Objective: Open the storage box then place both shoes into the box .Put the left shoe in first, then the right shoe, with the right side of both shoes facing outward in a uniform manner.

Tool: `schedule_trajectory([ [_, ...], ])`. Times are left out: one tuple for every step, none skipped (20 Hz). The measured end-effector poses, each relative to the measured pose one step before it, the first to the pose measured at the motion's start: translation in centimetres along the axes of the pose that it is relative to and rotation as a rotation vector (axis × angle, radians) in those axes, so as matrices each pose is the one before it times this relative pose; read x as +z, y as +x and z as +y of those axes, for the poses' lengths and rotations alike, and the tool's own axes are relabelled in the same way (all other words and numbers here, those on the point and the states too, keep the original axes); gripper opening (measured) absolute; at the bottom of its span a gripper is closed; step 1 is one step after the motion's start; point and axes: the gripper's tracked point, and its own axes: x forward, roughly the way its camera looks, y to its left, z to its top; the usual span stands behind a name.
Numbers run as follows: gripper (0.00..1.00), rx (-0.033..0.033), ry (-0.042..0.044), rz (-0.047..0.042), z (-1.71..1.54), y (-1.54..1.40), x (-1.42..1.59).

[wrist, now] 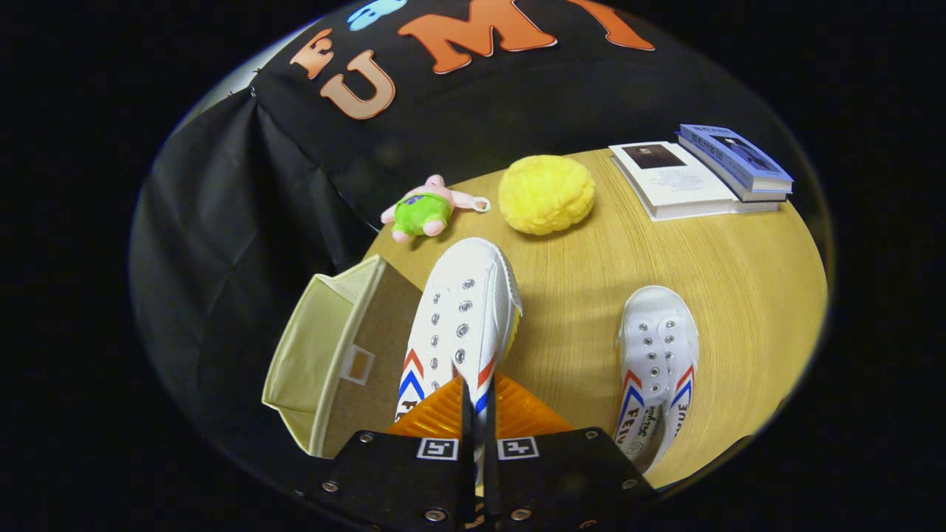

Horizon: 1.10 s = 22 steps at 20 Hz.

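My gripper (477,403) is shut on the heel collar of a white sneaker (462,314) with red and blue stripes and silver eyelets. That shoe hangs lifted above the table, its toe pointing away from me. Left of it and lower stands the open beige storage box (325,355), its brown floor showing and its opening turned toward the shoe. The second white sneaker (656,362) rests on the wooden table (739,295) to the right of my fingers, toe also pointing away.
Beyond the held shoe lie a yellow plush ball (545,193) and a small pink and green plush toy (423,209). Two books (702,174) are stacked at the far right of the table. Black cloth hangs behind and to the left.
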Motion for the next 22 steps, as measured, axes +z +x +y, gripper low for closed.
schedule_trajectory([
  [0.05,0.01942,-0.00740,-0.01169,1.273,-0.480,0.671],
  [0.05,0.01680,-0.00762,-0.01301,1.264,-0.424,0.597],
  [0.05,0.01470,-0.00506,-0.02004,1.253,-0.422,0.768],
  [0.05,0.01624,-0.01090,-0.01847,1.285,-0.423,0.698],
  [0.05,0.01814,-0.00781,-0.01626,1.338,-0.285,0.688],
  [0.05,0.02355,-0.00110,-0.01197,1.320,-0.298,0.721],
  [0.05,0.02202,-0.00154,-0.00317,1.232,0.170,0.410],
  [0.05,0.01836,-0.00293,0.00148,1.151,0.183,0.273],
  [0.05,0.01598,-0.00835,0.00487,0.942,0.317,0.095],
  [0.05,0.01516,-0.00891,-0.00025,0.888,0.511,0.007],
  [0.05,0.01405,-0.00915,0.00607,0.702,0.632,-0.141],
  [0.05,0.01272,-0.00468,0.00621,0.674,0.718,-0.318],
  [0.05,0.01246,-0.00880,0.00904,0.709,0.909,-0.303],
  [0.05,0.01044,-0.01379,0.01293,0.517,0.815,-0.494],
  [0.05,0.00668,-0.01705,0.00995,0.446,0.827,-0.375],
  [0.05,0.00354,-0.02104,0.01040,0.505,0.691,-0.576],
  [0.05,-0.00005,-0.01777,0.00298,0.264,0.636,-0.345],
  [0.05,-0.00325,-0.01838,0.00305,0.107,0.605,-0.335],
  [0.05,-0.00486,-0.01798,0.00427,0.040,0.623,-0.334],
  [0.05,-0.00205,-0.01436,0.00670,-0.129,0.640,-0.462],
  [0.05,0.00339,-0.01031,0.00690,0.050,0.639,-0.288],
  [0.05,0.00292,-0.01504,0.00295,0.121,0.460,-0.056],
])
